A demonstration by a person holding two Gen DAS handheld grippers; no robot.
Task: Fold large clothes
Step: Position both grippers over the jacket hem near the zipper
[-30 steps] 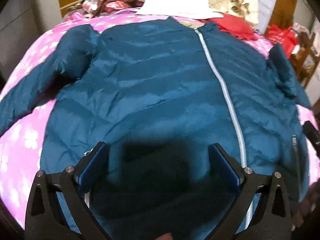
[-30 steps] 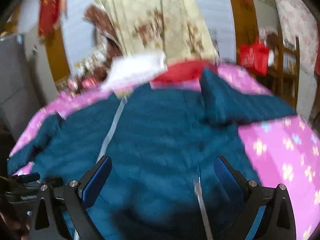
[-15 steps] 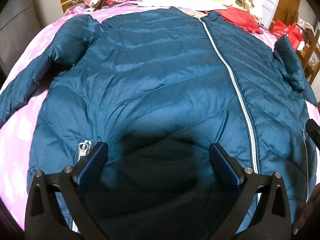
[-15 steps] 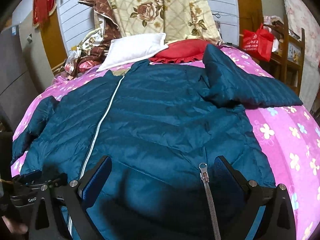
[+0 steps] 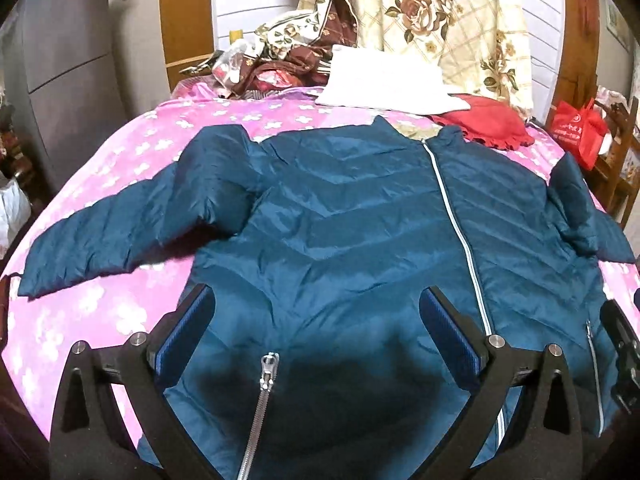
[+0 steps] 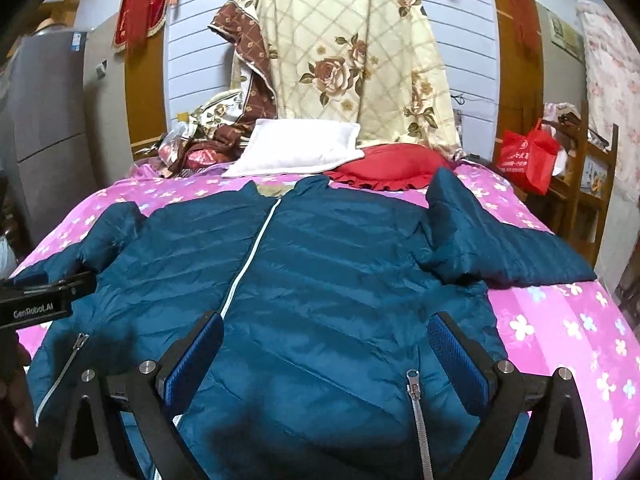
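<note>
A teal quilted puffer jacket [image 5: 352, 224] lies flat, front up and zipped, on a pink flowered bed; it also shows in the right wrist view [image 6: 320, 264]. Its left sleeve [image 5: 120, 232] stretches out to the left, its right sleeve [image 6: 500, 244] out to the right. My left gripper [image 5: 316, 316] is open and empty above the jacket's lower left part, near a pocket zipper [image 5: 266, 372]. My right gripper [image 6: 326, 340] is open and empty above the lower right part, near the other pocket zipper [image 6: 414, 392]. Neither touches the cloth.
A white pillow [image 6: 296, 148] and a red cushion [image 6: 392, 170] lie at the bed's head, under a hanging floral quilt [image 6: 352, 60]. A red bag [image 6: 524, 156] hangs on wooden furniture at the right. A grey fridge [image 6: 44, 136] stands at the left.
Both grippers have pulled back and lifted away from the jacket, so the whole jacket, both sleeves and the head of the bed have come into view. Both stay open.
</note>
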